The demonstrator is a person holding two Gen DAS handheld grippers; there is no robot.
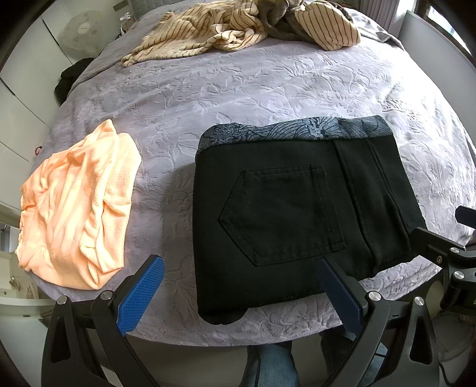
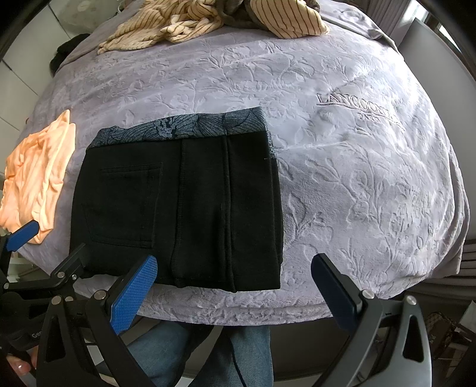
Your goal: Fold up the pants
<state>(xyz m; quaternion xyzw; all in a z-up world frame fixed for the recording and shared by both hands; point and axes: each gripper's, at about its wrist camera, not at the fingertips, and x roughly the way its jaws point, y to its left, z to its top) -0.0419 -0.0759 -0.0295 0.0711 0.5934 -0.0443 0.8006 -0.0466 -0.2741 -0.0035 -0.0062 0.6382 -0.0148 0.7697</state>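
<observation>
A bed (image 1: 238,98) covered by a lilac blanket with a raised leaf pattern filled both views, white cupboard doors (image 1: 26,98) standing beyond its left edge. Striped beige clothes (image 1: 238,26) lay heaped at the far edge, and a peach garment (image 1: 77,214) sat crumpled at the near left corner. The pants (image 1: 297,220), black with a patterned grey waistband, lay folded into a compact block at the near edge, back pocket facing up. The left claw (image 1: 241,275) hovered over the near edge with its 2 fingers spread wide, gripping nothing. The right claw (image 2: 235,275) was likewise spread wide and held nothing, poised above the pants' near right corner.
</observation>
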